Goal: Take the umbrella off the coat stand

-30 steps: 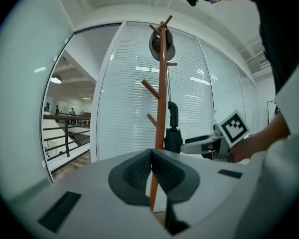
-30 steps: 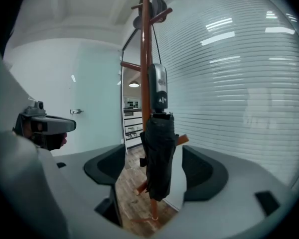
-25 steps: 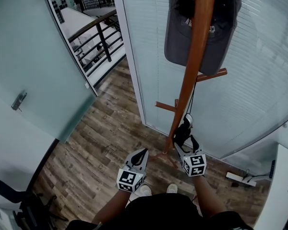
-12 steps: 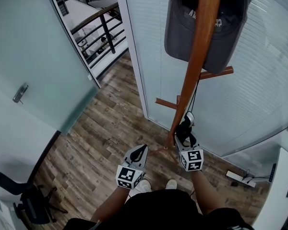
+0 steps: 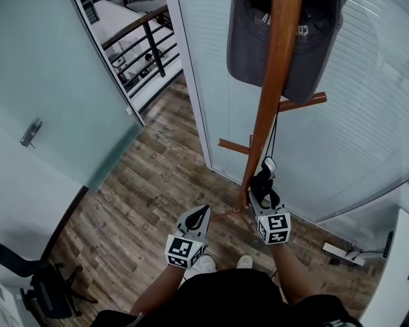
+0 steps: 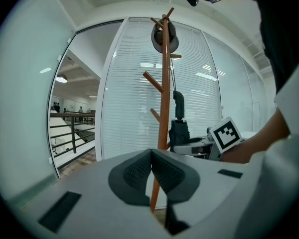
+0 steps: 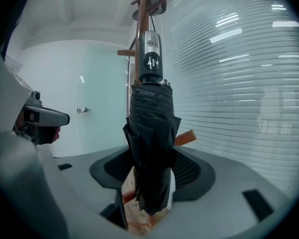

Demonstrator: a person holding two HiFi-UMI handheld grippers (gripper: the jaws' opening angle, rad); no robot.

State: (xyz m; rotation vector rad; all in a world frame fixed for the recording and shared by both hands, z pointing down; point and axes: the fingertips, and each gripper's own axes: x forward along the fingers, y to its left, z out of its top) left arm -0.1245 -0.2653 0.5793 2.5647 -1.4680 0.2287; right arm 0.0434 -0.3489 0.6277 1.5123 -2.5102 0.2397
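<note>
Umbrella [image 7: 150,133] pinched between right tongs [image 7: 149,173] just closing, left tongs [image 6: 152,171] clenched empty

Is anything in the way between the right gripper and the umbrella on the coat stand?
Nothing visible is in the way. The umbrella already sits between the right gripper's jaws, which have just been closing on its folded cloth. It hangs by a cord from a peg, with the coat stand's pole close behind it.

Glass-walled office corner, brown plank floor [image 5: 150,203]
Frosted glass door [image 5: 48,67] with metal handle [image 5: 29,133] at 10 o'clock; black railing [image 5: 146,50] at 11; curved wall of white blinds [image 5: 368,114] from 12 to 3; dark office chair [image 5: 44,295] at 8.
</note>
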